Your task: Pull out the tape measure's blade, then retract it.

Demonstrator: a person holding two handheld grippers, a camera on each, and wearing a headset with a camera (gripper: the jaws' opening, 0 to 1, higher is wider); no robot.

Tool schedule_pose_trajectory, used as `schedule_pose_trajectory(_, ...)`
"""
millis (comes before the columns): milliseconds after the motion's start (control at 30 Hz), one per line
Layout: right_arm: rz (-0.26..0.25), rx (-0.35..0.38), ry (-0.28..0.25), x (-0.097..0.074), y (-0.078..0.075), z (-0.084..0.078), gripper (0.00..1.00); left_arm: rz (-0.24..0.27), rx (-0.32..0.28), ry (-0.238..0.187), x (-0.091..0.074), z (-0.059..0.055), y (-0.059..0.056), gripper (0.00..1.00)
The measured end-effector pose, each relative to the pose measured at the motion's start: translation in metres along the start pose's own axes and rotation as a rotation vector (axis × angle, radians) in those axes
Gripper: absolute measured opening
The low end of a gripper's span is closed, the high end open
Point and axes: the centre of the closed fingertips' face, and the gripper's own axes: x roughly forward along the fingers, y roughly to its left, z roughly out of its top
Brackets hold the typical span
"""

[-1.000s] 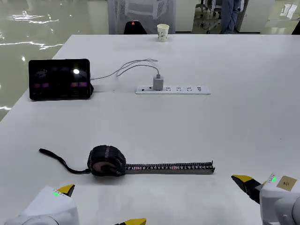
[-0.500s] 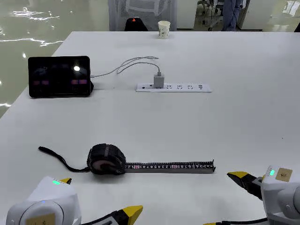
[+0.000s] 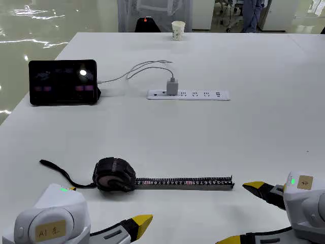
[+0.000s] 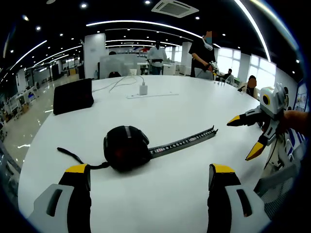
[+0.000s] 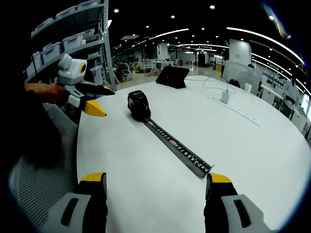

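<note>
A black tape measure (image 3: 114,174) lies on the white table (image 3: 203,132) with its blade (image 3: 183,181) pulled out to the right and its hook end (image 3: 231,181) flat on the table. A black wrist strap (image 3: 58,170) trails off to its left. My left gripper (image 3: 106,206) hovers open just in front of the case (image 4: 127,147), touching nothing. My right gripper (image 3: 238,213) is open near the blade's hook end (image 5: 206,170), short of it. In the left gripper view my own jaws (image 4: 149,172) frame the case. In the right gripper view my own jaws (image 5: 155,178) frame the blade (image 5: 177,143).
A dark tablet (image 3: 63,82) stands at the left. A white power strip (image 3: 188,95) with a plugged charger (image 3: 172,87) and a cable lies mid-table. A paper cup (image 3: 177,30) stands at the far edge. People stand beyond the table.
Both grippers have come a little further into the head view from below, jaws still open. The tape measure and its pulled-out blade have not moved.
</note>
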Motion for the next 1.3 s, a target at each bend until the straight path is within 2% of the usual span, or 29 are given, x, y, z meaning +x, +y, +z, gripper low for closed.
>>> schedule_pose_trajectory(667,0.050,-0.106,0.047,0.007,-0.040,-0.004,0.67,0.019,-0.004,0.008,0.022,0.003,0.013,0.99)
schedule_pose_trajectory(967,0.090,-0.163,0.069,0.015,-0.054,-0.002,0.58,0.026,-0.010,0.014,0.031,0.003,0.018,0.99)
schedule_pose_trajectory(1300,0.145,-0.231,0.118,0.024,-0.068,-0.005,0.47,0.031,-0.022,0.015,0.040,0.005,0.020,0.99)
